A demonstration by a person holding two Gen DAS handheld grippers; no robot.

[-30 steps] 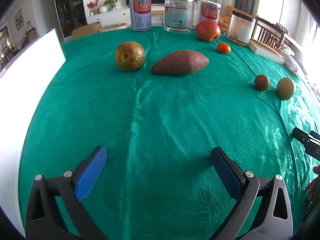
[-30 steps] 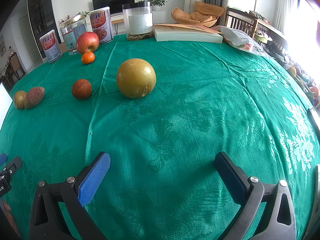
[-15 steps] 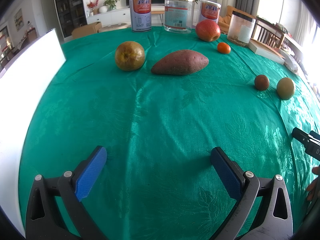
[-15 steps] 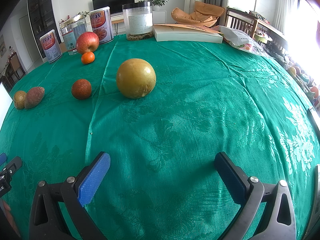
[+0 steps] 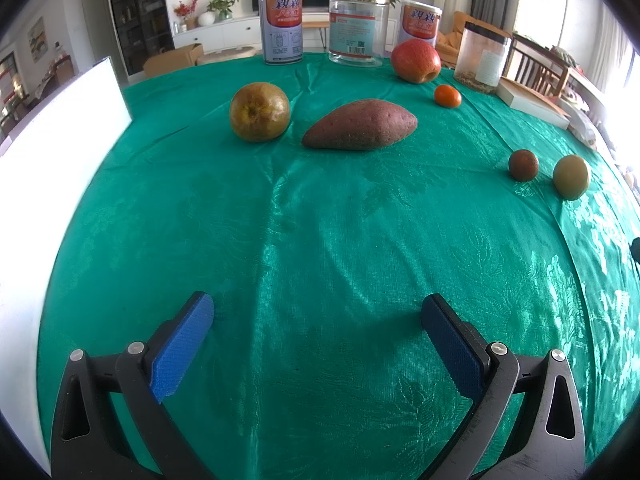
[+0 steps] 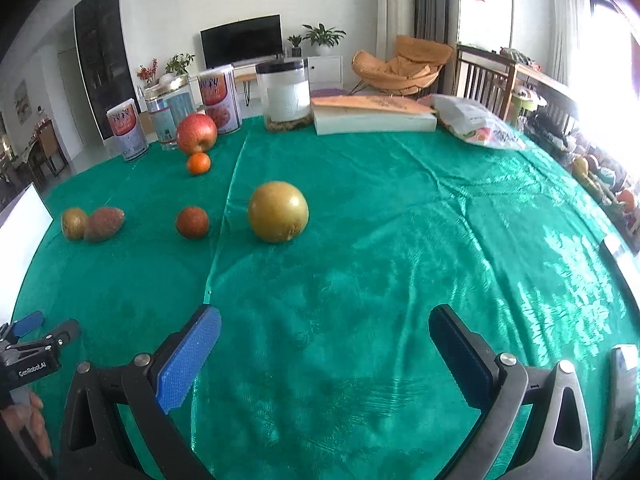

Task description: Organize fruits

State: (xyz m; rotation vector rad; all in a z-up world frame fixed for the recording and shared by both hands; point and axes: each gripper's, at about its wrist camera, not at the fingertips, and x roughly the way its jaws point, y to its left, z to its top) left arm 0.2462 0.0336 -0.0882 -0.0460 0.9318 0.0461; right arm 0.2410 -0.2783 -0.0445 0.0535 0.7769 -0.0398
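The left gripper (image 5: 318,314) hangs low over the green tablecloth (image 5: 320,240) with its jaws spread wide and nothing between them; the right gripper (image 6: 325,326) is likewise released and empty, tilted up to look across the table. Neither has committed to a fruit, which reads as the very start of the sorting.

Straight ahead of the right tongs, and nearest to them, sits a yellow-brown pear (image 6: 278,211), probably the first pick. Just left of it lies a small reddish-brown fruit (image 6: 192,222). Well ahead of the left tongs lie a russet pear (image 5: 259,112) and a sweet potato (image 5: 360,125) just beside each other. Farther off, a tangerine (image 5: 447,96) rests near a red apple (image 5: 416,61).

Beyond the fruit, at the far edge, stand two printed tins (image 5: 280,28), shut, contents unknown. Between them is a clear jar with a gold lid (image 5: 359,26), seemingly empty. A black-lidded clear jar (image 6: 286,96) holds a thin brownish layer at its bottom. No basket or bowl for the fruit shows.
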